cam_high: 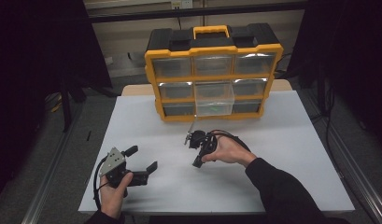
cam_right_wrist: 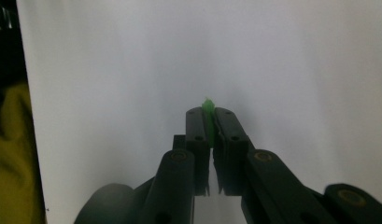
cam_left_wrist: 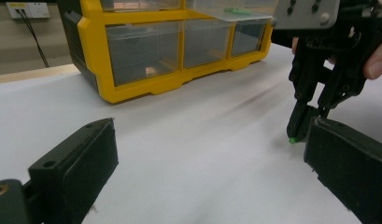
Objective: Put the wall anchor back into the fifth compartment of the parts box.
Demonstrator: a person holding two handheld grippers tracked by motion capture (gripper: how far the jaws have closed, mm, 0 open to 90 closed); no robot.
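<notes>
Gripping a green piece (cam_right_wrist: pixel 208 109), right tongs (cam_right_wrist: pixel 208 114) near organizer (cam_high: pixel 213 74); its drawer (cam_high: pixel 215 103) seemingly holds green bits; left tongs (cam_high: pixel 144 161) wide.

Your high view is looking forward and down; your low left gripper view is facing the yellow plastic drawer cabinet (cam_left_wrist: pixel 132 70) at 12 o'clock, sharing it.

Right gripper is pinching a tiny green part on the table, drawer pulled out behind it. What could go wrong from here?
The right gripper holds the small green piece only at its tips, so it may slip or flick away on lifting. The tips point down at the white table and might scrape it. The open middle drawer juts out of the yellow organizer, where a rising gripper could catch it.
</notes>
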